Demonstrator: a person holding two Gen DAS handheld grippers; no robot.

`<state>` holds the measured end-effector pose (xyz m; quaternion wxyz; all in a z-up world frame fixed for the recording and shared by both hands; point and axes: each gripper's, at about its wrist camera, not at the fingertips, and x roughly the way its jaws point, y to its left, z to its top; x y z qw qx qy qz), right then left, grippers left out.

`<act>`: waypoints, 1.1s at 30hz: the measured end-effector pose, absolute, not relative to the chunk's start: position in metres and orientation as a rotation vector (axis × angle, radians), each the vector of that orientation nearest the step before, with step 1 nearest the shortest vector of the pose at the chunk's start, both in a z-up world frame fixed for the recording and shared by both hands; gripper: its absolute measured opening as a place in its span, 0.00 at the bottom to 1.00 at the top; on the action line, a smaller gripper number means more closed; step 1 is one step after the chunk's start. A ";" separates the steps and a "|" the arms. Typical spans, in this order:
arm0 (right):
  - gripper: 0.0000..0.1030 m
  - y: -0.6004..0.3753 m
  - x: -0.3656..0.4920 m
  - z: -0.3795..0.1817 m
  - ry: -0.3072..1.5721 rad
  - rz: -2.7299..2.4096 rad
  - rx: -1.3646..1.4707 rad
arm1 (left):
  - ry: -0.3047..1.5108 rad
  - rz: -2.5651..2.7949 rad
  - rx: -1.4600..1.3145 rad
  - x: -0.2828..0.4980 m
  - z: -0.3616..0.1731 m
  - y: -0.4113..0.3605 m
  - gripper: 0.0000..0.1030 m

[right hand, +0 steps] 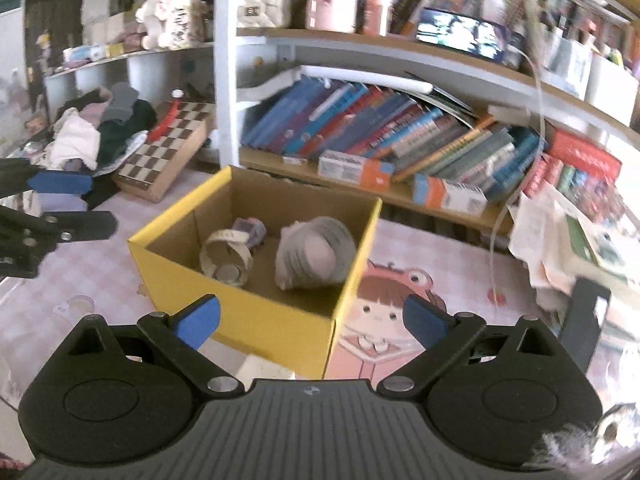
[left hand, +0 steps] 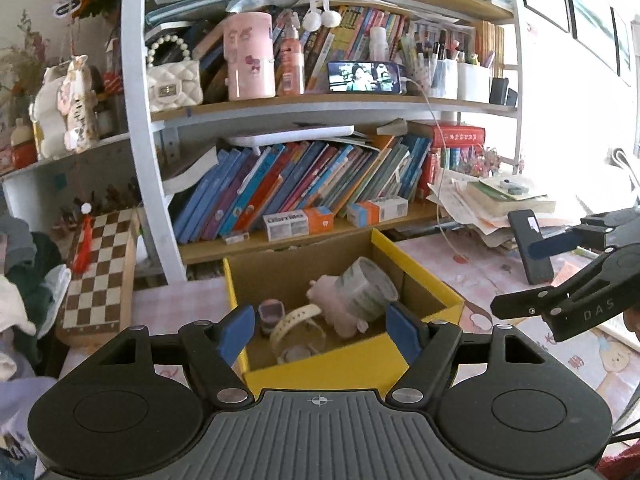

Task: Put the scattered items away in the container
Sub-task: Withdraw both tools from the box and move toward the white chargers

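Yellow box (right hand: 240, 320) sits on counter (right hand: 460, 264) near its back edge by the bookshelf (left hand: 320, 104). Inside: grey-pink plush (right hand: 316, 256), cream watch (right hand: 226, 256), small pink case (left hand: 271, 314). Left tool (left hand: 320, 330) wide, empty. Right tool (right hand: 312, 320) wide, empty.

bookshelf (right hand: 400, 136) blurred, phone (right hand: 582, 320) partly hidden

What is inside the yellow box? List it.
Inside the yellow box: a cream watch, a small purple item behind it, and a tipped grey-green cup lying on a pink toy. The floor under them is hidden.
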<state>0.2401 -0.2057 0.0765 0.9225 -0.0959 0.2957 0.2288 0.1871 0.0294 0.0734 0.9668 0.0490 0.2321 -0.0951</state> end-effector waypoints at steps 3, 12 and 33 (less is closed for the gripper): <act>0.96 -0.209 0.230 0.070 0.621 0.428 -0.165 | 0.473 -0.183 0.096 0.175 0.070 0.034 0.73; 0.95 -0.208 0.189 0.045 0.683 0.319 -0.123 | 0.531 -0.137 0.044 0.133 0.048 0.047 0.74; 0.93 -0.175 0.084 -0.011 0.773 0.259 -0.128 | 0.614 -0.185 0.065 0.054 0.000 0.040 0.74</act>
